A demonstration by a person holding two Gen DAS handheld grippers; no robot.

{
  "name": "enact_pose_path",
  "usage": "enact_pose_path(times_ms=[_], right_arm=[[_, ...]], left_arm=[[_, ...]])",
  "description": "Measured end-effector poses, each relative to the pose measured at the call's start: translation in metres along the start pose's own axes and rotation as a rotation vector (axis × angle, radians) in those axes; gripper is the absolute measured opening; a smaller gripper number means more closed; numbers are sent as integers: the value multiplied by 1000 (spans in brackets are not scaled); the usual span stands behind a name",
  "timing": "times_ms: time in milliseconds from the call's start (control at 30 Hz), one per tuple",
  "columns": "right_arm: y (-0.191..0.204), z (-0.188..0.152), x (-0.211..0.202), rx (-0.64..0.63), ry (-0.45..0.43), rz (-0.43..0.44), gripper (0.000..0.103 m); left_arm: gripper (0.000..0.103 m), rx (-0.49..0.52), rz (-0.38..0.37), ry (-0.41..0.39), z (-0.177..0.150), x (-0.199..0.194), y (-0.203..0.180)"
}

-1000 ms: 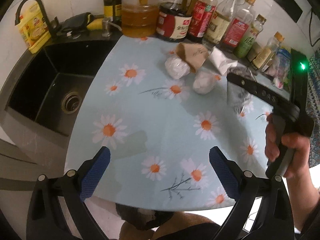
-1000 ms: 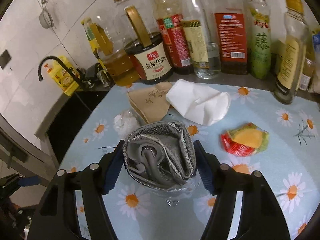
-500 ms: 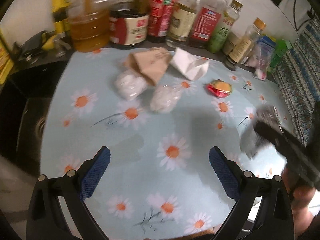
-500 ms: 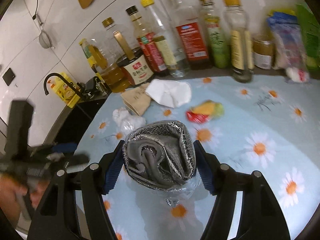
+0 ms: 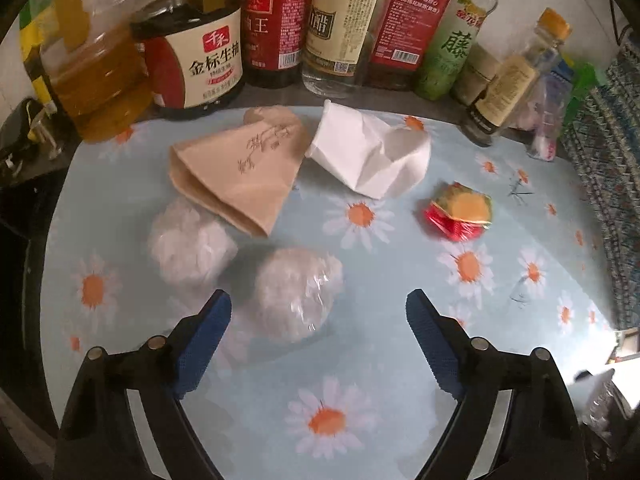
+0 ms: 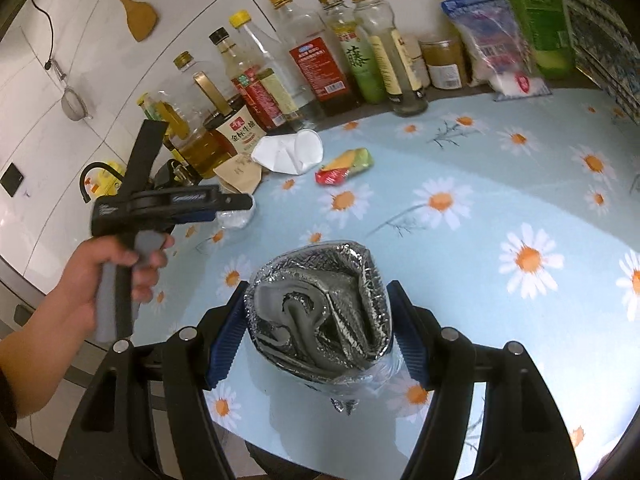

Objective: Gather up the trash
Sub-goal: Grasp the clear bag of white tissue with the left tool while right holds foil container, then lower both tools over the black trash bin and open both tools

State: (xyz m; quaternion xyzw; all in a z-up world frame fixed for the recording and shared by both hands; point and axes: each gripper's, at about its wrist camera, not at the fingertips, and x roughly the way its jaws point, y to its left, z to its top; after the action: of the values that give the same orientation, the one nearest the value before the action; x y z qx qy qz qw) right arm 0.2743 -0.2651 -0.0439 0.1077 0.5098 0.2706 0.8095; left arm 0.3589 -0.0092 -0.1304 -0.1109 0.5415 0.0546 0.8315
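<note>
Along the back edge of the tabletop [image 5: 192, 420], across the top of the left wrist view, stood a row of bottles. A clear oil jug [image 5: 92, 76] at upper left held amber oil to roughly half its height. Beside it sat a dark soy sauce bottle [image 5: 192, 68], filled nearly black. A clear vinegar bottle [image 5: 340, 32] near top centre held pale liquid.

The right tool [image 6: 320, 316] was clamped on a rolled silver foil bag [image 6: 320, 312] at lower centre of the right wrist view. Its blue pads pressed both sides. The bag was crinkled and metallic, folded in on itself in a spiral, with clear film around its lower edge. Its open rolled end faced the camera, so its long axis ran away from the lens, toward the tabletop.

The left tool [image 5: 318, 340] stood apart and had just been closing, nothing pressed between its pads. A crumpled clear plastic ball [image 5: 298, 292] lay just ahead of the left pad, with a second plastic ball [image 5: 188, 244] left of it. Above them lay a tan paper bag [image 5: 236, 172], its folded point toward the lower centre. Right of it lay a crushed white paper cup [image 5: 372, 156], and a red and yellow wrapper [image 5: 460, 212] at centre right.
</note>
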Motion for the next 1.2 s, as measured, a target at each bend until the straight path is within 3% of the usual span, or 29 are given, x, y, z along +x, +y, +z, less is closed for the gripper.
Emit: enact_pose_path(times_ms=[100, 167, 333, 500, 800, 1033, 1200], right_arm=[[0, -1, 1, -2, -2, 8, 68], [1, -1, 1, -6, -7, 16, 68], [-1, 5, 3, -13, -8, 29, 68], [1, 7, -5, -17, -36, 28, 68], [20, -13, -10, 5, -38, 55, 68], [58, -37, -9, 1, -16, 79, 68], [90, -51, -7, -26, -2, 83, 68]], left_arm=[[83, 5, 33, 5, 3, 9, 2], [76, 11, 54, 0, 5, 15, 3], [54, -2, 26, 10, 8, 24, 6], [46, 20, 12, -11, 1, 20, 2], [45, 50, -16, -111, -28, -32, 3], [45, 44, -78, -151, -83, -84, 21], [45, 32, -137, -125, -124, -98, 40]])
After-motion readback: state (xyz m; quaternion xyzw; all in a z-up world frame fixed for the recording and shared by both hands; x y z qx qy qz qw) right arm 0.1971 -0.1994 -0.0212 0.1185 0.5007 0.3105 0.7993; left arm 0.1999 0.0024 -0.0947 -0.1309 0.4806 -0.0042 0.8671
